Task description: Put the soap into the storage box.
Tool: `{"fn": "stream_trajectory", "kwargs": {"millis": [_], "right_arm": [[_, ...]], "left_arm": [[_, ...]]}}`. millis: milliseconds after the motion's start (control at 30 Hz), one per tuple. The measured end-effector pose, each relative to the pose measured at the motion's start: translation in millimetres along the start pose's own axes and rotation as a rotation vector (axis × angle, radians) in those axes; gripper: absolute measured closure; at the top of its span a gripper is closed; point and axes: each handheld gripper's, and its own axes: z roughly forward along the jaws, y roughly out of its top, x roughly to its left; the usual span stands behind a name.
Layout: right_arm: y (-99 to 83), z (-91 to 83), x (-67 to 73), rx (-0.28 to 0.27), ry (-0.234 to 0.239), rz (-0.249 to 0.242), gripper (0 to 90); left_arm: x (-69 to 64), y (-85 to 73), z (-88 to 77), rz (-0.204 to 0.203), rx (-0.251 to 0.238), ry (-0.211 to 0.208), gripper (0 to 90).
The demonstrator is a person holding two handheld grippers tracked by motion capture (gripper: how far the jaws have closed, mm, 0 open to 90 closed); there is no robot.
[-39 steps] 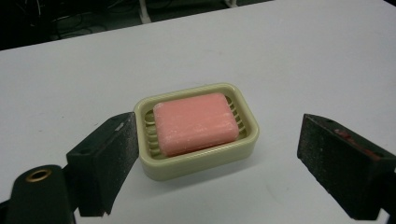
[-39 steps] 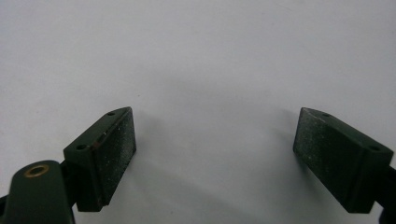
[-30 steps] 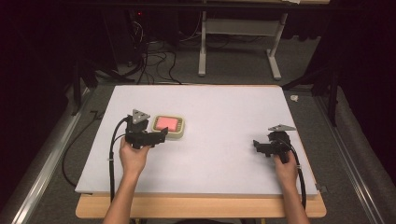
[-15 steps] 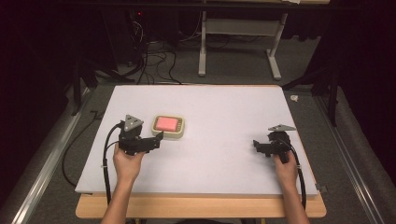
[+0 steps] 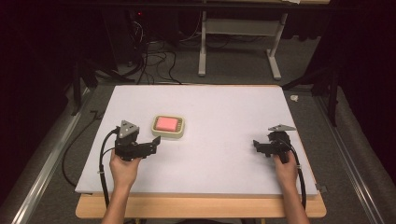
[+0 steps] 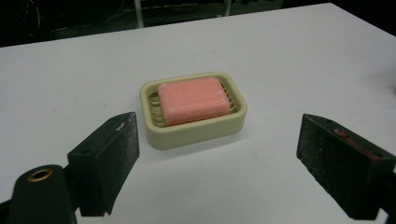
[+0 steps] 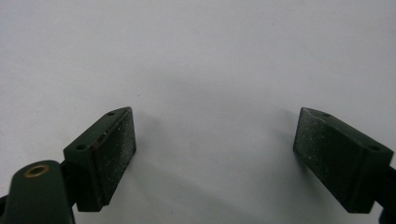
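My left gripper [image 6: 219,154] holds its fingers [image 6: 105,161] wide, gripping nothing, aimed at the soap dish [image 6: 194,128] just ahead on the desk [image 6: 280,56]. The pink soap bar [image 6: 194,100] lies flat inside the dish on its ribs. My right gripper [image 7: 215,154], fingers [image 7: 105,156] equally wide and holding nothing, rests well apart near the desk's right edge, facing bare surface. Risk, as I judge it: closing on the dish's low, smooth wall could make it skid or tip, spilling the bar; a slick bar could squirt from the pads. The desk top is plain white and matte; beyond it lie dark carpet [image 5: 233,65], cables [image 5: 154,65] and a white table frame [image 5: 238,42].
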Motion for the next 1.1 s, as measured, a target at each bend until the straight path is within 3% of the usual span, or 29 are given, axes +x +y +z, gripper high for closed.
{"fn": "stream_trajectory", "kwargs": {"millis": [1100], "right_arm": [[0.0,0.0,0.0,0.0,0.0,0.0,13.6]], "left_arm": [[12.3,-32.3,6.7,-0.042,0.051,0.028,13.9]]}}
